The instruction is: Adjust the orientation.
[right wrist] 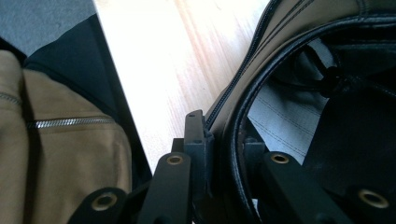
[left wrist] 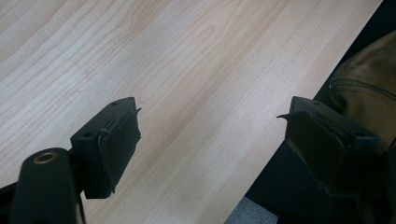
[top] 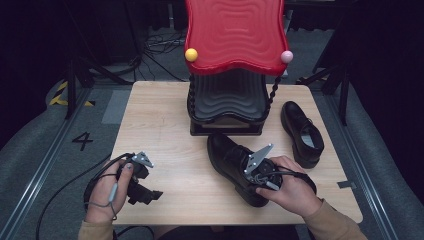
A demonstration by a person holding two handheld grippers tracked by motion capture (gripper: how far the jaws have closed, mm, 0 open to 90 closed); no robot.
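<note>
A black leather shoe (top: 227, 157) lies on the wooden table (top: 160, 125) in front of me, toe toward the rack. My right gripper (top: 260, 176) is at its heel end. In the right gripper view the gripper (right wrist: 226, 140) straddles the shoe's (right wrist: 285, 28) collar, one jaw outside the wall and one inside, both pressed against it. A second black shoe (top: 300, 130) stands apart at the right. My left gripper (top: 149, 195) rests near the table's front left edge; in its own view the gripper (left wrist: 212, 140) is wide open over bare wood.
A rack with a red wavy top shelf (top: 235, 30) and a black lower shelf (top: 227, 97) stands at the table's far middle. A tan sleeve (right wrist: 60, 140) and the table's front edge lie close to both grippers. Cables trail off to the left.
</note>
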